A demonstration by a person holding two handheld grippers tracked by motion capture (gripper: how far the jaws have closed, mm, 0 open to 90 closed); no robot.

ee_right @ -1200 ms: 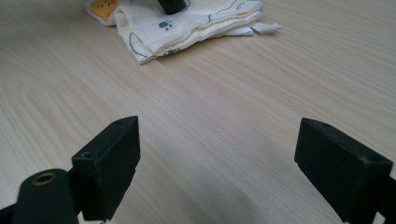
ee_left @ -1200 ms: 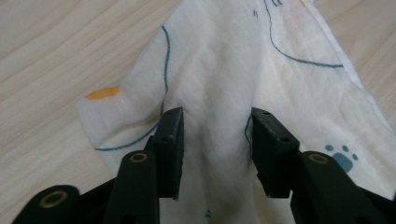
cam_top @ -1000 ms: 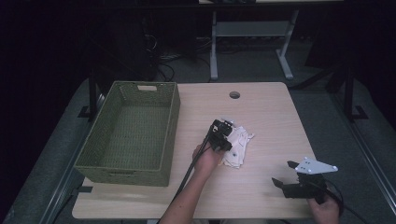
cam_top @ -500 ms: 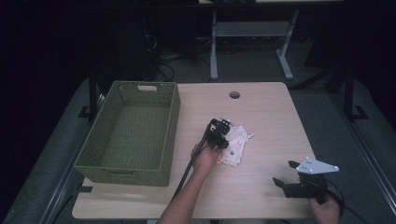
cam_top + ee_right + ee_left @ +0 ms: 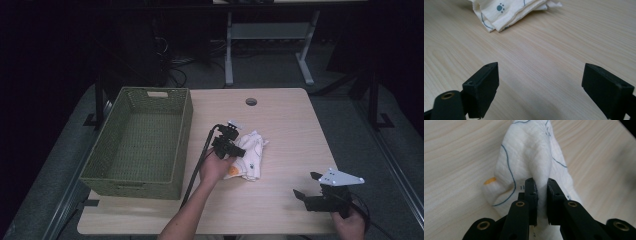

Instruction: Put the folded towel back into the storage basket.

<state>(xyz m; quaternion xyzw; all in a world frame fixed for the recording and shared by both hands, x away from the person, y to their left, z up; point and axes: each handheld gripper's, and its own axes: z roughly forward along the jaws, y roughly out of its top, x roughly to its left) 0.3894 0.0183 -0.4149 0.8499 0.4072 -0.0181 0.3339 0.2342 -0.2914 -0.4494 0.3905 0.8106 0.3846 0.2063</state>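
Observation:
A white cloth [image 5: 252,156] with blue lines and paw prints lies crumpled mid-table. My left gripper [image 5: 239,151] reaches into it from the left. In the left gripper view its jaws have just been closing and now pinch a raised fold of the cloth [image 5: 531,152] between the left gripper's [image 5: 541,185] pads. My right gripper [image 5: 306,185] rests near the table's front right corner, held by a hand. In the right gripper view my right gripper [image 5: 541,72] stands wide open over bare wood, with the cloth [image 5: 506,11] farther off.
A green woven basket [image 5: 186,127] stands on the left part of the wooden table [image 5: 285,125], close to my left forearm. A round cable hole [image 5: 251,102] sits near the far edge. Desk legs and cables show on the dark floor beyond.
The left gripper has shut on a fold of the cloth and drawn it slightly up and to the left. The right gripper has stayed in place.

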